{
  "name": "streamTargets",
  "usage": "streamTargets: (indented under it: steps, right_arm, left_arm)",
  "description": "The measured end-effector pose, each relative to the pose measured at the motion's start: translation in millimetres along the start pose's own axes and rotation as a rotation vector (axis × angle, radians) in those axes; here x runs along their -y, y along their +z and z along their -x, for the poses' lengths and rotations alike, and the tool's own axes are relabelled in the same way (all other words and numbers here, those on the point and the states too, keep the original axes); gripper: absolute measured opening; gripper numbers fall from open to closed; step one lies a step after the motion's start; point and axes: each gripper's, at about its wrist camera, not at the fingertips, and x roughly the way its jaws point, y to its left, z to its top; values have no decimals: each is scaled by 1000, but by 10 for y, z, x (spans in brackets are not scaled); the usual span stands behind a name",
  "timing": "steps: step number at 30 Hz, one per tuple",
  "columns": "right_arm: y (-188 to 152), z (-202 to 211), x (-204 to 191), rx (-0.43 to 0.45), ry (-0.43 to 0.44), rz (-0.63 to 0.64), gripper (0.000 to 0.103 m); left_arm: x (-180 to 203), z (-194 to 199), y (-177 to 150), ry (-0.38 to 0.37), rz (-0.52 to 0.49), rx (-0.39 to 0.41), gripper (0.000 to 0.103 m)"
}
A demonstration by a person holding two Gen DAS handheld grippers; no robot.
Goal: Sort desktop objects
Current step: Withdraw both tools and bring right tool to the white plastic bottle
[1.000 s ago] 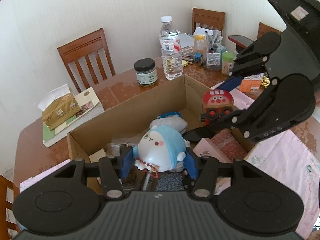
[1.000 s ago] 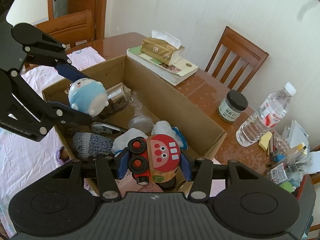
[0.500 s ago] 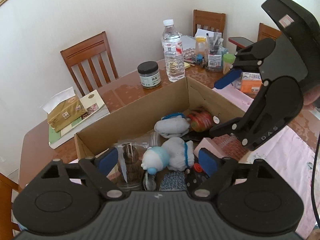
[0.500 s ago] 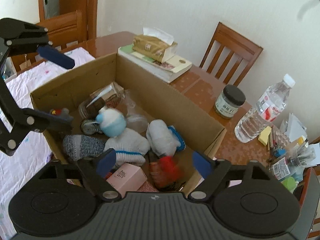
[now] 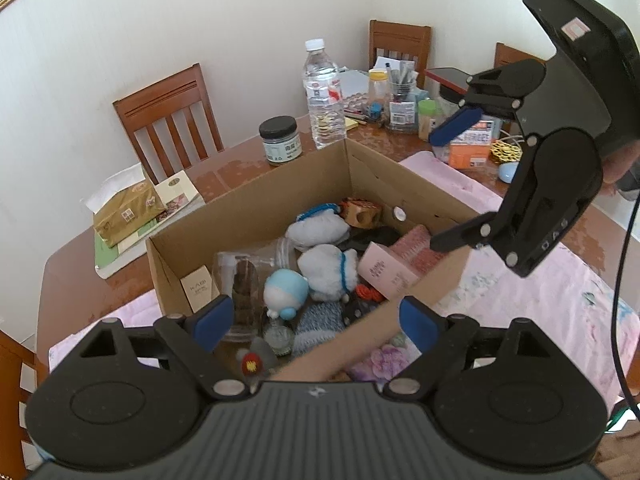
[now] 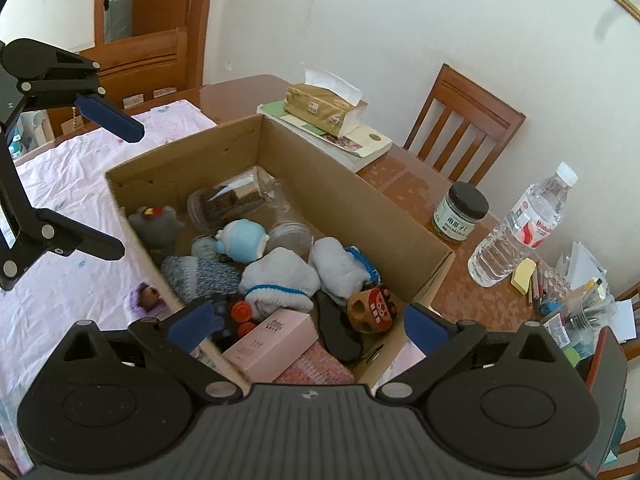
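An open cardboard box [image 5: 256,200] [image 6: 352,204] sits on the table and holds several small things. The blue-and-white figurine [image 5: 285,290] [image 6: 242,238] lies on its side inside, beside white socks [image 5: 328,266] and a clear jar. The red wooden toy car [image 5: 360,214] [image 6: 370,304] lies near the box's corner by a pink carton [image 6: 272,340]. My left gripper [image 5: 314,320] [image 6: 108,182] hovers above the box's near edge, its jaws opening with nothing between them. My right gripper [image 6: 308,322] [image 5: 452,184] hangs over the other end, jaws also opening and empty.
A pink cloth [image 6: 72,184] covers the table beside the box. Behind the box stand a dark-lidded jar [image 5: 279,140], a water bottle [image 5: 324,96], a tissue pack on books [image 5: 126,212] and a cluster of pens and small containers [image 5: 400,96]. Wooden chairs ring the table.
Both grippers let go: the figurine dropped from the left gripper and the toy car from the right one into the box. Both sets of jaws spread wide and drew back a little.
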Motion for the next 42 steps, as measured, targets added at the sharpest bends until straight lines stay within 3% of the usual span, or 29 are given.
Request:
streamTargets:
  steps: [6,20,36,42]
  right_arm:
    - [-83,205,-80,37,-1,-20,103]
    - [-369,558,-251,103,-8,-109,103]
    - [-692,596,-520,78,-3,-148,103]
    - [-883,358,-703,-7,3,-139,103]
  left_arm:
    - [125,106,-151,-5,-20,-5,91]
    - [210,146,-436,-26,84,-34,91]
    - [223,-180,-653,-25,178,-109,91]
    - [204,-280,-691,-18,183,-125,91]
